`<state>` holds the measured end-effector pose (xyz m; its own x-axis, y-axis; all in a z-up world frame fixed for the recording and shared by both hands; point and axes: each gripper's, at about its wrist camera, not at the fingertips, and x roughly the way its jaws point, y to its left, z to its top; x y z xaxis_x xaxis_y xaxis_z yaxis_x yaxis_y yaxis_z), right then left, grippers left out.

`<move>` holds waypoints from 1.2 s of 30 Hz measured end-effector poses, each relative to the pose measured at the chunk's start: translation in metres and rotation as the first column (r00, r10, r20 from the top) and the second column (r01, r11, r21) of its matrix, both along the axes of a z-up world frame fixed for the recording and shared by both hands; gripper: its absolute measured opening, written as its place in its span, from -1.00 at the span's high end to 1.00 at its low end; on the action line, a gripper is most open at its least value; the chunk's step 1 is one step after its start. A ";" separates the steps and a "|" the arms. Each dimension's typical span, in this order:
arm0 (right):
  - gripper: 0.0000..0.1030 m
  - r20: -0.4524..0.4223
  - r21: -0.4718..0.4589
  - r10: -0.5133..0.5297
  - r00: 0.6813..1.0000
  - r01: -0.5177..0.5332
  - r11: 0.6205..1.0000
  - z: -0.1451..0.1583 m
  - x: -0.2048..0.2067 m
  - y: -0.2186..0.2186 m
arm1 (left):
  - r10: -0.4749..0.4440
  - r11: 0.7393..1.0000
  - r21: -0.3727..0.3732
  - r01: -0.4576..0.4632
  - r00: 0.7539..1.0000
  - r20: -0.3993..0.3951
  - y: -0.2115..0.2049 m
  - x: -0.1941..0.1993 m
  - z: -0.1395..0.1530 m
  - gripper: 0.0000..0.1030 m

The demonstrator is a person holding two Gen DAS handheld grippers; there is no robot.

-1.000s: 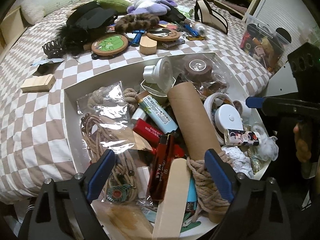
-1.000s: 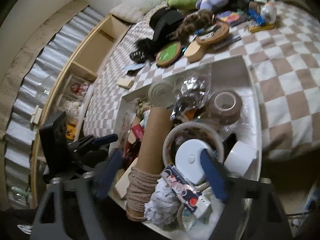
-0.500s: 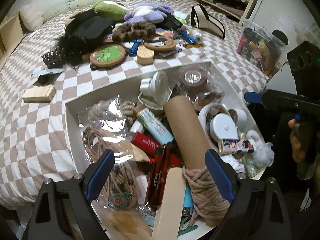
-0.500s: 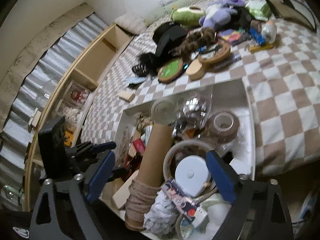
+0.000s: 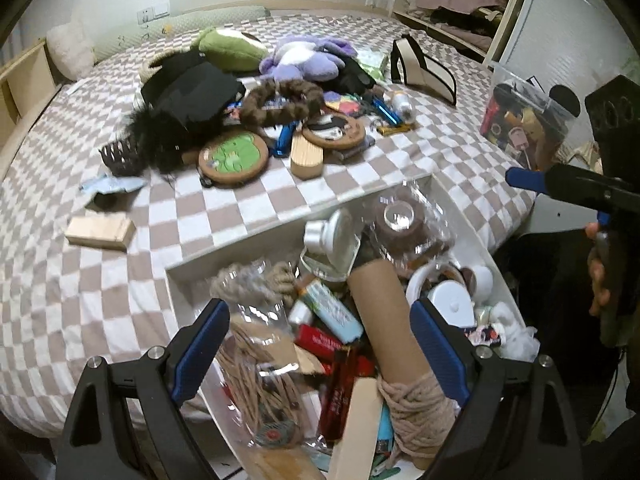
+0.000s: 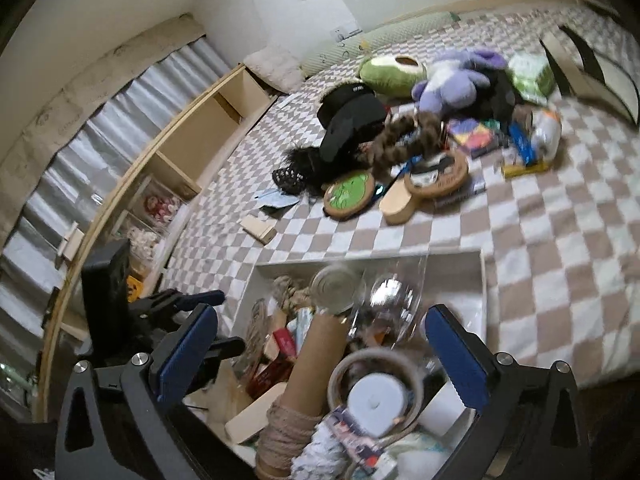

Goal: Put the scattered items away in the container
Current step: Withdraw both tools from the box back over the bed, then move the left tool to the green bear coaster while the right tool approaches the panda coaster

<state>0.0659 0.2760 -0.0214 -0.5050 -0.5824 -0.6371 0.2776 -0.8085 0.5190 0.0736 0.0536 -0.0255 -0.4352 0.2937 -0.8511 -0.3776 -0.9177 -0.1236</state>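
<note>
Left gripper (image 5: 320,352) & right gripper (image 6: 320,354) jaws wide, empty, white container (image 5: 460,208) crammed, btm contents cut off, plastic bags blurry

I see open bedspread (image 5: 224,216) between the box (image 5: 256,240) wall and the pile (image 5: 256,112), wide enough to pass over. A wood block (image 5: 99,232) lies alone on the left, with bare checks around it. The box is crammed; an angled cardboard tube (image 5: 384,312) blocks its middle. Only its far right corner (image 6: 464,284) shows bare floor.
</note>
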 end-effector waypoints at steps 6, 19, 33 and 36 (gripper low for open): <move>-1.00 -0.020 0.113 0.011 1.000 -0.008 0.994 0.009 -0.032 -0.006 | -0.001 0.999 -0.052 -0.002 0.998 -0.061 -0.002 -0.027 0.019 -0.79; -1.00 0.035 0.263 -0.016 0.999 0.006 0.965 0.005 -0.129 -0.016 | -0.006 0.994 -0.112 -0.004 0.996 -0.086 0.001 -0.116 0.017 -0.79; -1.00 0.093 0.467 -0.050 0.994 0.001 0.884 -0.054 -0.205 -0.021 | 0.062 0.996 -0.071 -0.056 0.995 0.084 0.009 -0.205 -0.047 -0.79; -1.00 0.114 0.468 -0.048 0.992 -0.011 0.884 -0.067 -0.215 -0.021 | 0.065 0.995 -0.076 -0.057 0.991 0.114 0.011 -0.215 -0.059 -0.79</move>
<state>-0.1490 0.2552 -0.0886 -0.4160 -0.1933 -0.8886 0.2202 -0.9695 0.1078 -0.1411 0.0648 -0.0842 -0.3475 0.2054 -0.9149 -0.3074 -0.9467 -0.0957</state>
